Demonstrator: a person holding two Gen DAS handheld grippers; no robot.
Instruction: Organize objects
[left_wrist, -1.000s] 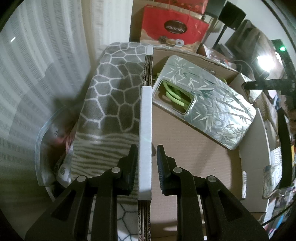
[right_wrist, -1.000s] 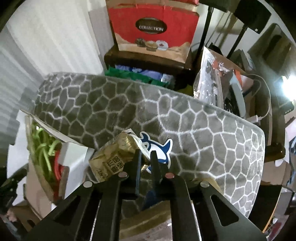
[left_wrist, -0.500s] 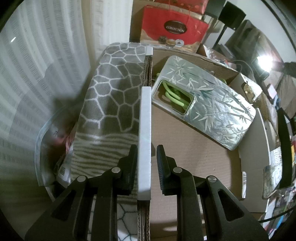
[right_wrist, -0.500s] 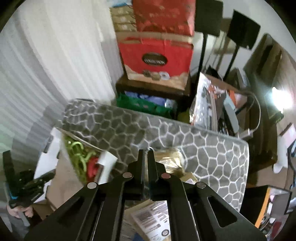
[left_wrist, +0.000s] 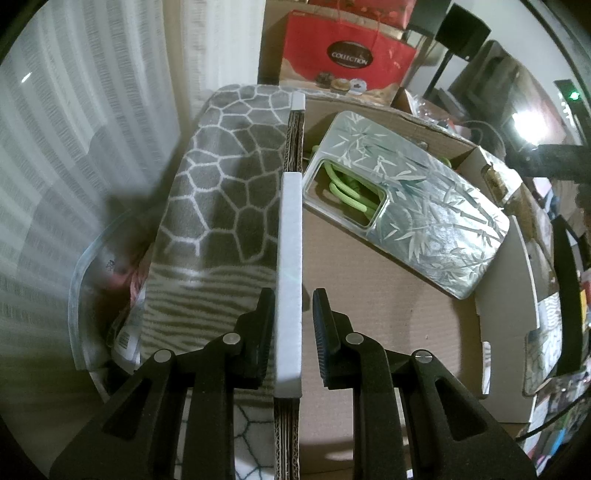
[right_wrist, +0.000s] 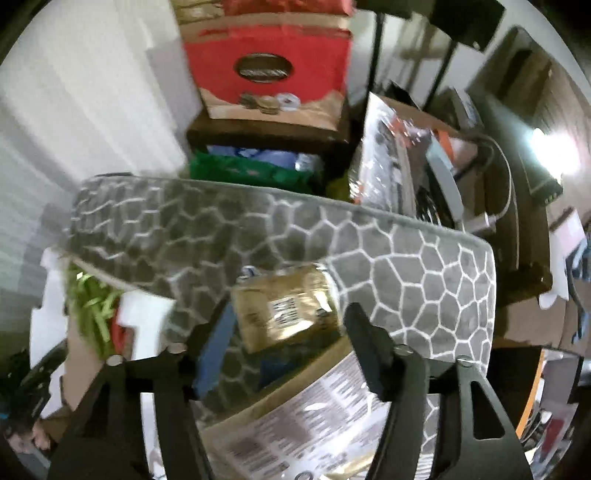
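The left gripper (left_wrist: 294, 325) clamps the box wall (left_wrist: 290, 254). 1 silver pouch (left_wrist: 413, 199) lies in the box. The right gripper (right_wrist: 291, 332) has just opened, w/ 1 gold packet (right_wrist: 286, 312) loose on the mat (right_wrist: 406, 266).

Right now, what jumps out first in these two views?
In the left wrist view, the silver bamboo-print case lying in the cardboard box, with green cords showing through its cutout. The left gripper straddles the box's white-capped wall. In the blurred right wrist view, a gold packet lies on the grey honeycomb mat between the wide-open jaws of the right gripper, which have just been opening.
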